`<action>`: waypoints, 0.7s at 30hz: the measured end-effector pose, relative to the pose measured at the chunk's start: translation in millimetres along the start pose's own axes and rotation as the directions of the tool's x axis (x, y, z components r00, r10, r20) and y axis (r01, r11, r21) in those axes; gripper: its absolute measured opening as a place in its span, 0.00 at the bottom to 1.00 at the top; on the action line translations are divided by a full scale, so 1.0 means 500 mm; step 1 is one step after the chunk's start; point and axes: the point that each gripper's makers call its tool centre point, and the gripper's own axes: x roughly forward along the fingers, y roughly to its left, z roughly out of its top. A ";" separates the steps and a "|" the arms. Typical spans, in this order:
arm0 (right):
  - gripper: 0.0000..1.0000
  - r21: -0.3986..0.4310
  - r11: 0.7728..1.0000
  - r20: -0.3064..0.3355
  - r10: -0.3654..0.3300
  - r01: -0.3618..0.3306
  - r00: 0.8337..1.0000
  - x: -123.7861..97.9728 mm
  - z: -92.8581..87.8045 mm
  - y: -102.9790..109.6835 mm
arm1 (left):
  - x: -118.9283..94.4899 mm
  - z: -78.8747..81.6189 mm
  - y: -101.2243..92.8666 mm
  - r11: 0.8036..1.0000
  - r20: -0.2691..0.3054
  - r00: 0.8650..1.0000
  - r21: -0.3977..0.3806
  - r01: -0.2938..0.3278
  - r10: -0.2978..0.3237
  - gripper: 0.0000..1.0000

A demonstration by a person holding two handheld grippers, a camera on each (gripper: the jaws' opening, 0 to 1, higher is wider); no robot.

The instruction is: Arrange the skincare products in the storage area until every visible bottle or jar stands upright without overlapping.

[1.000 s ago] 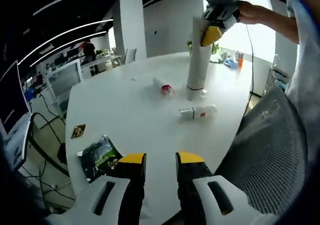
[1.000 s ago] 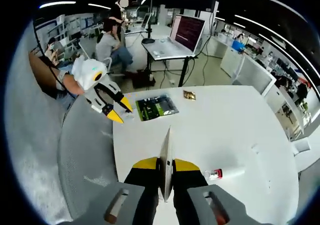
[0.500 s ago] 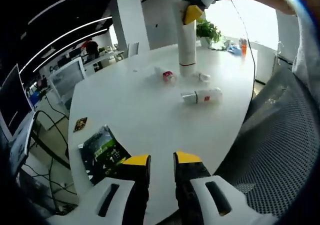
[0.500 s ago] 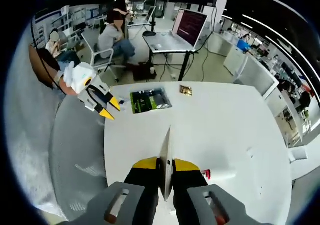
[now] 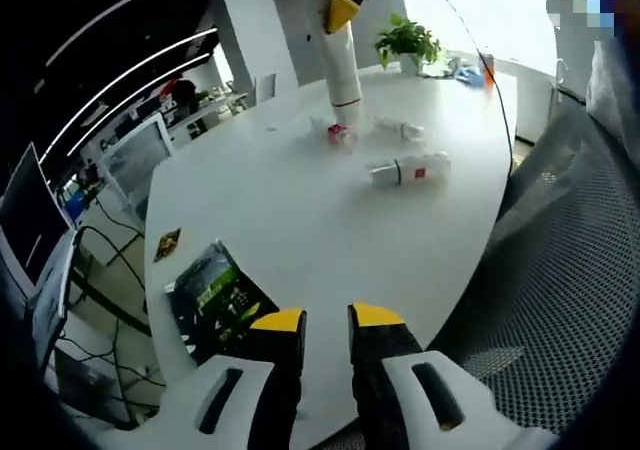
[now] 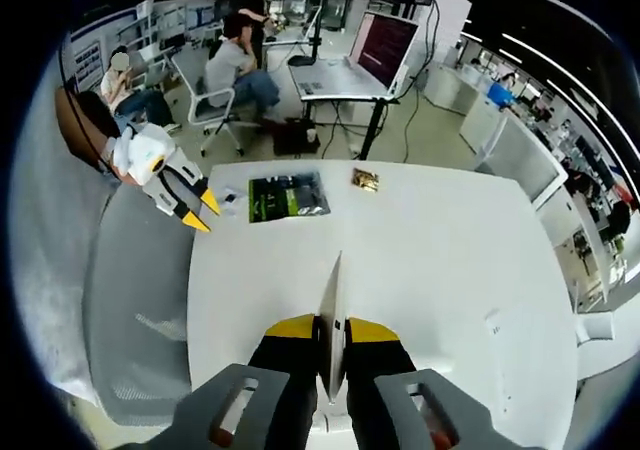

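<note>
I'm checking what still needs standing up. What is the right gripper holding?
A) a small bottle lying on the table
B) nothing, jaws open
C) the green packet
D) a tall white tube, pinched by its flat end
D: the right gripper is shut on the flat crimped end of the tall white tube, held upright over the table.

We can read no text, brand or number anywhere. The small white bottle with a red label (image 5: 410, 170) lying on the round white table (image 5: 290, 230) carries print too small to make out, as does the green-and-black foil packet (image 5: 215, 295).
</note>
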 end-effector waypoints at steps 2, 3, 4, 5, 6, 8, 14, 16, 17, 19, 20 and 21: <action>0.03 -0.008 1.000 -0.006 0.011 -0.011 1.000 0.008 -0.001 -0.014 | 0.001 -0.003 0.000 1.000 -0.005 1.000 -0.009 0.000 0.000 0.18; 0.03 -0.009 1.000 -0.009 0.015 -0.015 1.000 0.010 -0.002 -0.019 | 0.000 -0.003 0.001 1.000 -0.005 1.000 -0.009 -0.001 0.001 0.18; 0.03 -0.013 1.000 -0.012 0.017 -0.017 1.000 0.013 -0.003 -0.024 | 0.000 -0.002 0.001 1.000 -0.002 1.000 -0.009 -0.003 0.003 0.18; 0.03 -0.020 1.000 -0.017 0.020 -0.020 1.000 0.016 -0.004 -0.032 | 0.000 -0.002 0.003 1.000 -0.001 1.000 -0.012 -0.005 0.005 0.18; 0.03 -0.026 0.999 -0.021 0.022 -0.023 1.000 0.018 -0.005 -0.036 | 0.000 -0.002 0.003 1.000 -0.001 1.000 -0.016 -0.005 0.005 0.18; 0.03 -0.031 0.999 -0.025 0.024 -0.025 0.999 0.024 -0.006 -0.049 | 0.000 -0.004 0.003 1.000 -0.003 1.000 -0.023 -0.002 0.002 0.18; 0.03 -0.026 0.999 -0.025 0.038 -0.039 0.999 0.040 -0.007 -0.078 | 0.003 -0.014 0.003 0.999 -0.030 1.000 -0.033 -0.001 0.000 0.18; 0.03 -0.029 0.999 -0.029 0.041 -0.042 0.999 0.046 -0.007 -0.089 | 0.004 -0.015 0.004 0.999 -0.030 1.000 -0.035 -0.003 0.002 0.18; 0.03 -0.034 0.998 -0.033 0.043 -0.044 0.999 0.050 -0.007 -0.095 | 0.004 -0.016 0.004 0.999 -0.031 1.000 -0.035 -0.003 0.002 0.18; 0.03 -0.039 0.998 -0.038 0.048 -0.049 0.998 0.058 -0.008 -0.108 | 0.005 -0.018 0.004 0.999 -0.037 0.999 -0.038 -0.001 0.000 0.17; 0.03 -0.039 0.998 -0.039 0.049 -0.050 0.998 0.059 -0.008 -0.110 | 0.005 -0.019 0.004 0.999 -0.038 0.999 -0.039 -0.001 -0.001 0.17; 0.03 -0.039 0.998 -0.041 0.052 -0.053 0.998 0.064 -0.007 -0.120 | 0.005 -0.019 0.004 0.999 -0.038 0.999 -0.041 -0.001 -0.001 0.17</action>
